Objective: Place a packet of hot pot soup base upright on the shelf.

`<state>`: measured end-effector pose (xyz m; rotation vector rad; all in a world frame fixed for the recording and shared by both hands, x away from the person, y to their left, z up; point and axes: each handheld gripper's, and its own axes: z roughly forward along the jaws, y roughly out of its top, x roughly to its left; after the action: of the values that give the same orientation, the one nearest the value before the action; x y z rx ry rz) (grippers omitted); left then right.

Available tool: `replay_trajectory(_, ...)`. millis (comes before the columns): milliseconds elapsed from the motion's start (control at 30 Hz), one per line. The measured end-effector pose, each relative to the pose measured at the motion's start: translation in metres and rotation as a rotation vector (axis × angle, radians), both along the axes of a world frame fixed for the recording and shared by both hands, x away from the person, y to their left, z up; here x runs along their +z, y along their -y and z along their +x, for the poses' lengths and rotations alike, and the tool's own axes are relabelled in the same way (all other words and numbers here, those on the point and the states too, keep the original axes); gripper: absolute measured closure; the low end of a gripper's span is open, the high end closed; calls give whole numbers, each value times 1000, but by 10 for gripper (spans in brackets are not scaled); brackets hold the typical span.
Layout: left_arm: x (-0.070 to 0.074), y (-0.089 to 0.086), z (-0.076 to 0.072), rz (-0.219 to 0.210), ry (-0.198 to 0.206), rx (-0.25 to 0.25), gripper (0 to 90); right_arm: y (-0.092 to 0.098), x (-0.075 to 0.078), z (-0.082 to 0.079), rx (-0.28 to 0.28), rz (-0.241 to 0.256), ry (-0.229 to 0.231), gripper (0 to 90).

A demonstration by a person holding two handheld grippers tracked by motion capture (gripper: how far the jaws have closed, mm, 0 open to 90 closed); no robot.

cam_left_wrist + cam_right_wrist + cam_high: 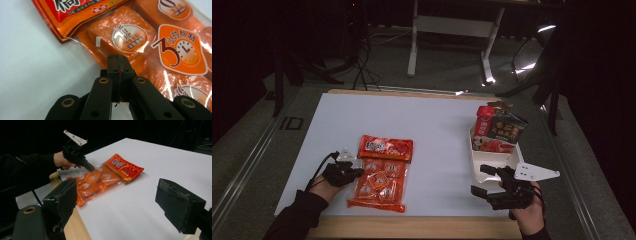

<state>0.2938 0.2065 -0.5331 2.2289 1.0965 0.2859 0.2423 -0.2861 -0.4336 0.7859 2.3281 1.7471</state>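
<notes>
A white counter (432, 130) with a wooden edge is seen in a dark room, a desk frame (452, 30) standing at the upper centre. At centre right, a white tray (479, 167) is loaded with snack packets (498, 129). At lower left, the orange packet (382, 172) lies flat, its clear edge pinched by the closed left claw (117, 65). The right claw (117, 202) is held apart at lower right.

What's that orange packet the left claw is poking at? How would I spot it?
On the white table, look near the front left, by the left gripper. The flat orange packet lies there, its clear window showing orange blocks under a red header. The other packs stand in a white tray at right.
</notes>
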Motion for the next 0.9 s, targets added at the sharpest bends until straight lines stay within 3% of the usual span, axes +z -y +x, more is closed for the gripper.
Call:
replay_trajectory(200,1,11,2,-3,-7,-24,900,-1,0,0,6,1,-3,177)
replay_trajectory(667,3,61,10,18,1,-131,900,1,-1,0,6,6,0,177)
replay_trajectory(900,3,71,11,23,5,-154,900,0,-2,-1,7,3,-5,177)
